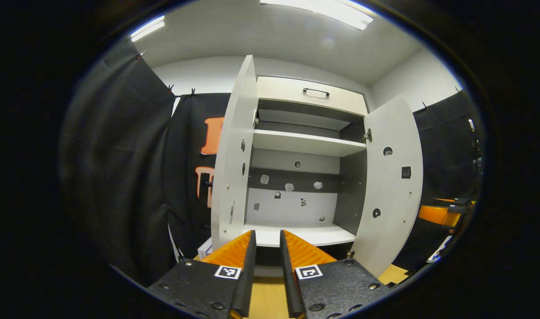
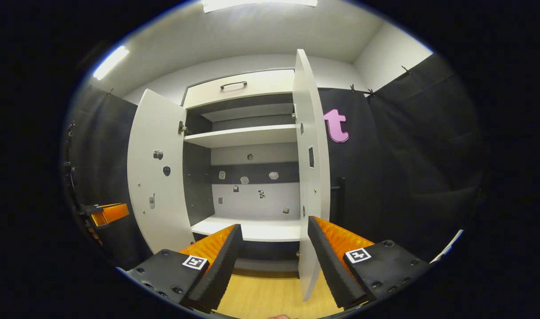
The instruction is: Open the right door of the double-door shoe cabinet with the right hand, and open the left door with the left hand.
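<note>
The white shoe cabinet (image 1: 296, 144) stands with both doors swung out. In the left gripper view the left door (image 1: 232, 155) shows nearly edge-on just left of my left gripper (image 1: 268, 248), whose fingers have a narrow gap with nothing in it. The right door (image 1: 392, 181) hangs wide at the right. In the right gripper view the right door (image 2: 312, 168) points toward me; its lower edge hangs between the fingers of my right gripper (image 2: 272, 243), close to the right finger (image 2: 327, 257) and not clamped. That gripper is wide open. The left door (image 2: 157, 173) stands wide.
A drawer with a dark handle (image 2: 233, 84) tops the cabinet. Inside are two bare shelves (image 1: 303, 141) and a back wall with small stickers. Light wooden floor (image 2: 270, 288) lies below. Black cloth walls close in on both sides. The other gripper (image 1: 443, 212) shows far right.
</note>
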